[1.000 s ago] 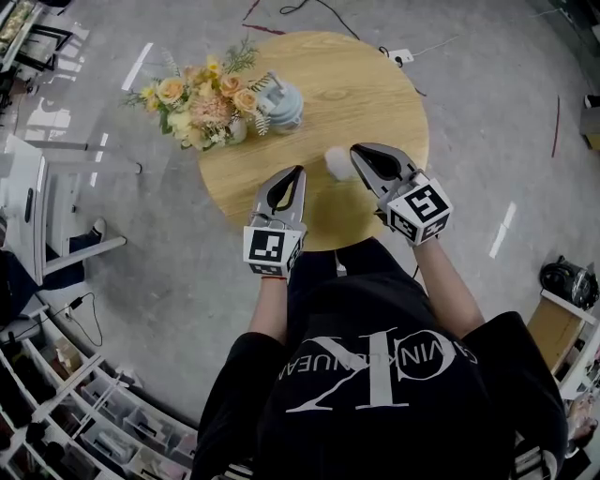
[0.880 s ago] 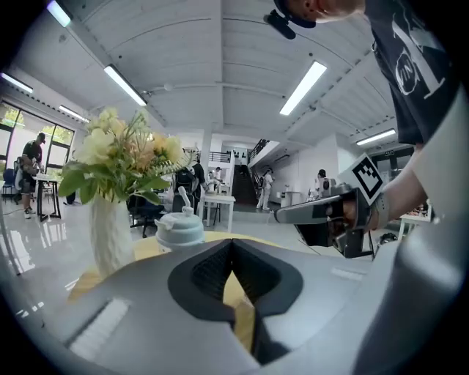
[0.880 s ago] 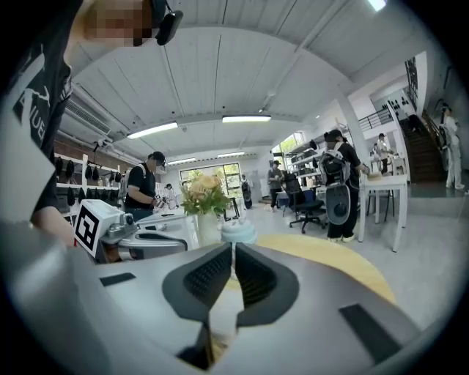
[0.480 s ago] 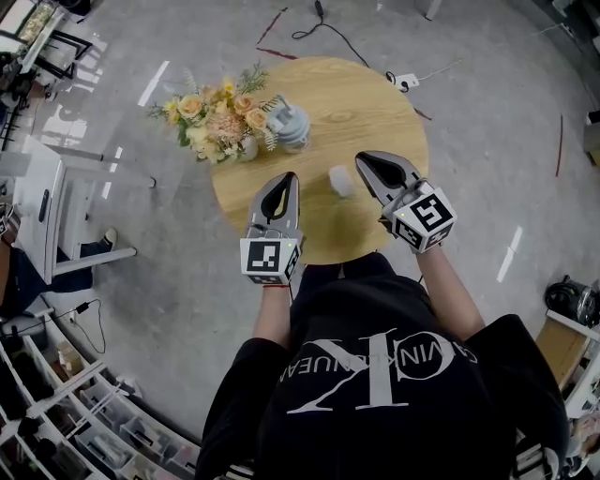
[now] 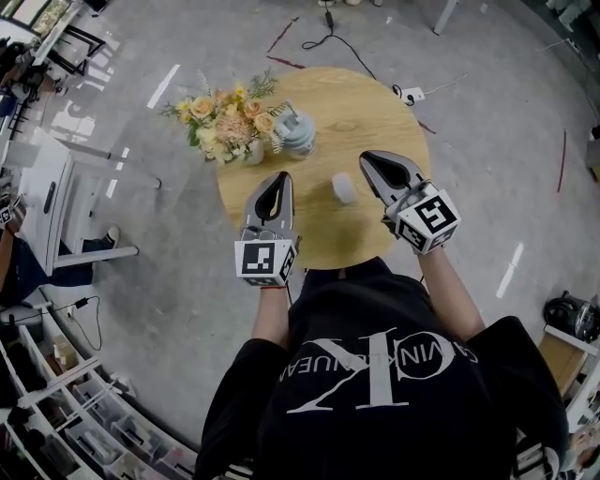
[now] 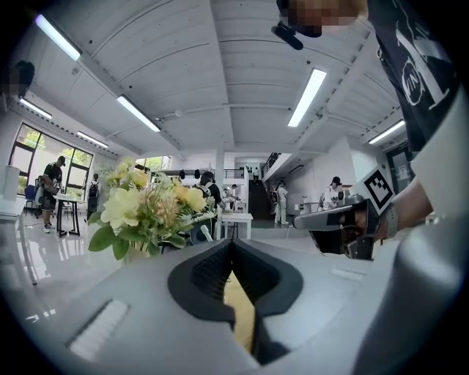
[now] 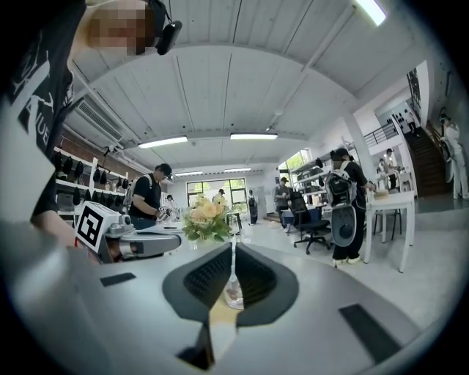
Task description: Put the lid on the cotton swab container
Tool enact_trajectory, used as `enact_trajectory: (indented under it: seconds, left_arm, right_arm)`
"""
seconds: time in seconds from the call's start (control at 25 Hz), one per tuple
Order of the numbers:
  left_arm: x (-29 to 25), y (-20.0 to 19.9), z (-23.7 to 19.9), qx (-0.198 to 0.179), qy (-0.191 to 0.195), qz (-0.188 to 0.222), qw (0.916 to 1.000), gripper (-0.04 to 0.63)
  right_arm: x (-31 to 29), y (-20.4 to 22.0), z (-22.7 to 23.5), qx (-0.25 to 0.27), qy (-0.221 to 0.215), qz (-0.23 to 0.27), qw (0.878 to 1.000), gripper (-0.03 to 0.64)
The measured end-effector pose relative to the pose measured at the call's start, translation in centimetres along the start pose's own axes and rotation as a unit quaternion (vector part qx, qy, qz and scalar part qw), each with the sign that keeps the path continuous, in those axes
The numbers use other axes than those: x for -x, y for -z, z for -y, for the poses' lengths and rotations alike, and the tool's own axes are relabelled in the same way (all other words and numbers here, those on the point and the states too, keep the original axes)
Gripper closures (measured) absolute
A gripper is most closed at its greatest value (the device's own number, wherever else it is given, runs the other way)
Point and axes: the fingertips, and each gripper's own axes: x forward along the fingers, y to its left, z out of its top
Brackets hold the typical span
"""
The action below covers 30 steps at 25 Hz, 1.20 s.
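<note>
A small white round container (image 5: 344,187) stands on the round wooden table (image 5: 356,103), between my two grippers. A pale blue-grey ribbed jar-like piece (image 5: 296,131) sits further back beside the flowers. My left gripper (image 5: 279,176) hovers over the table's front left, shut and empty, its jaws (image 6: 233,245) closed on nothing. My right gripper (image 5: 366,157) is to the right of the white container, also shut with nothing held (image 7: 233,249). A small clear object (image 7: 233,293) shows through the slit below its jaws. I cannot tell which piece is the lid.
A bouquet of yellow and peach flowers (image 5: 230,122) stands at the table's back left, also seen as flowers (image 6: 146,209) and flowers (image 7: 207,220). Cables lie on the grey floor (image 5: 328,28) behind the table. Shelves (image 5: 84,412) and a white desk (image 5: 37,202) are to the left. People stand in the background.
The head view has shifted, so the table and its objects sit lower and further right in the picture. Both grippers stay shut and hold near the table's front edge.
</note>
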Motion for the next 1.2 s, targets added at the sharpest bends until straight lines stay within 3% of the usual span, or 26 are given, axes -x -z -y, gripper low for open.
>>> enact_trajectory:
  seconds: [0.68, 1.2]
  left_arm:
    - [0.1, -2.0, -1.1, 0.003, -0.016, 0.023, 0.9996, 0.583]
    - [-0.7, -2.4, -1.2, 0.005, -0.005, 0.027, 0.9996, 0.583]
  right_arm:
    - [-0.2, -2.0, 0.1, 0.008, -0.007, 0.028, 1.000, 0.592]
    - [-0.2, -2.4, 0.5, 0.012, -0.001, 0.029, 1.000, 0.592]
